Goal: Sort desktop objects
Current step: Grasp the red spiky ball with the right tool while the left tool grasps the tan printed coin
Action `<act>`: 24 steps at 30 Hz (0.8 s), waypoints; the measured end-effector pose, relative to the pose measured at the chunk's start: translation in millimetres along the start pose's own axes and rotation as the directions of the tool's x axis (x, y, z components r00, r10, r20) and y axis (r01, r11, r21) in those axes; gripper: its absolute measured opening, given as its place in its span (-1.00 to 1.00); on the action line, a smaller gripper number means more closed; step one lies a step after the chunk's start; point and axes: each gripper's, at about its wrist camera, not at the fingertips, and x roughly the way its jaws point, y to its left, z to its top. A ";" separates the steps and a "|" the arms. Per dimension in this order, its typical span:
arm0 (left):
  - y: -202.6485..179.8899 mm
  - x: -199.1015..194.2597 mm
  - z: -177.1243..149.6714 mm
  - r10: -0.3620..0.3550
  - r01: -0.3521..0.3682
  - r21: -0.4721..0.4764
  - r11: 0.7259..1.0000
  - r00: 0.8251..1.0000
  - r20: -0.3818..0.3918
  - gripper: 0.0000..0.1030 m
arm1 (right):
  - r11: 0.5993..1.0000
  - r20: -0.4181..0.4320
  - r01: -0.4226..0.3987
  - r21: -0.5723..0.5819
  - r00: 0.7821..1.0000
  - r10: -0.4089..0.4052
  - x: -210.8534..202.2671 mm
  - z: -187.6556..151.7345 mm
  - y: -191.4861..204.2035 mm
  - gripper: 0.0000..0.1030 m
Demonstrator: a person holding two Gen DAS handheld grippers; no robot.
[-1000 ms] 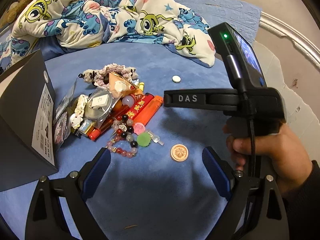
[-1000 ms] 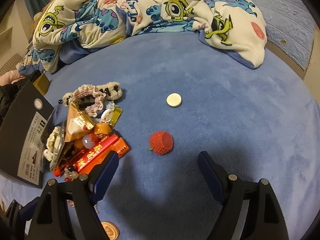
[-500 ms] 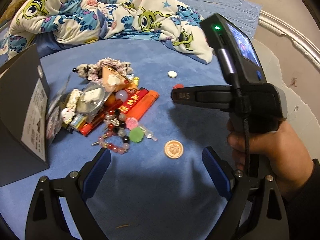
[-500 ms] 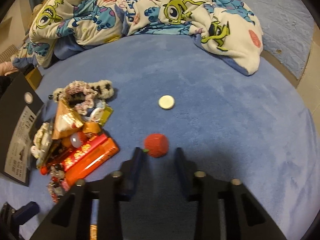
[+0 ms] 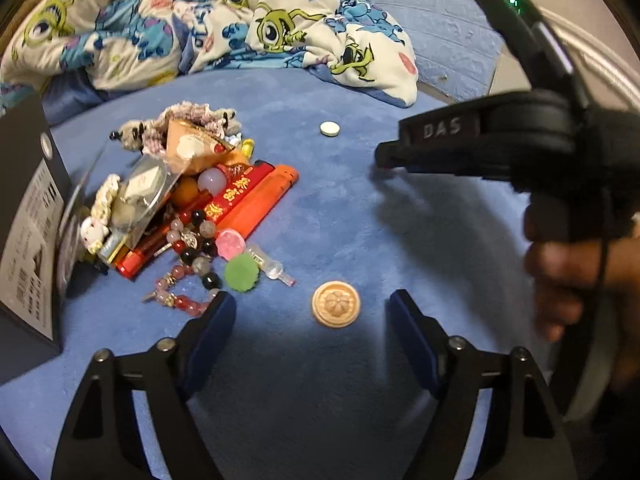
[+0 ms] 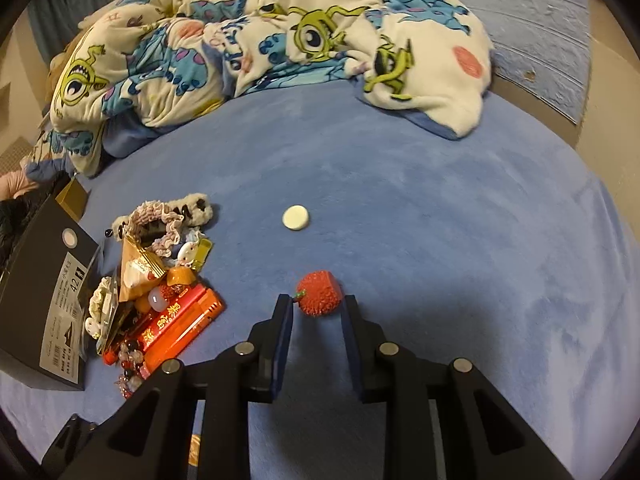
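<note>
Left wrist view: left gripper (image 5: 310, 312) over the blue bedcover (image 5: 340, 208), jaws closing but apart, the round tan token (image 5: 336, 309) lying loose between them, untouched, likely lined up for a pinch. Heap of trinkets (image 5: 192, 200) gathered beside the dark box (image 5: 28, 232).

Right wrist view: right gripper (image 6: 316, 306) clamped on the red bumpy ball (image 6: 320, 293) at the fingertips, apparently bound for the heap. White disc (image 6: 295, 217) well apart, unsorted.

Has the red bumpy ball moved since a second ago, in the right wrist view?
Cannot tell. The red bumpy ball sits as before below the white disc; the right gripper closed around it.
</note>
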 end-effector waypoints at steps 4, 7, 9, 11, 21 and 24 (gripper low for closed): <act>1.6 1.2 0.4 0.018 -0.018 0.003 1.000 1.000 0.014 0.10 | 1.000 0.008 -0.009 0.021 1.000 0.009 -7.3 -2.5 -4.9 -0.53; 7.9 0.2 -0.2 0.025 -0.024 -0.022 0.999 0.999 0.027 -0.28 | 1.000 0.006 -0.014 0.021 1.000 0.014 -10.2 -4.6 -4.4 -0.70; 9.3 -1.7 -1.6 0.018 -0.018 -0.018 1.000 0.999 0.031 -0.42 | 1.000 0.003 -0.011 0.006 1.000 0.011 -11.0 -6.0 -1.9 -0.70; 8.8 -3.8 -2.7 0.020 -0.020 -0.003 1.000 0.999 0.034 -0.53 | 1.000 0.000 -0.010 -0.002 1.000 0.010 -11.5 -7.7 -0.3 -0.70; 8.1 -18.2 -7.7 0.023 -0.025 0.043 0.999 0.999 0.044 -0.53 | 1.000 -0.003 -0.026 0.004 1.000 0.026 -12.8 -8.3 -1.4 -0.77; 14.7 -26.7 -5.5 0.026 -0.028 0.027 0.999 0.998 0.060 -0.53 | 0.999 0.005 -0.035 0.002 0.999 0.035 -14.2 -9.6 -5.6 -0.77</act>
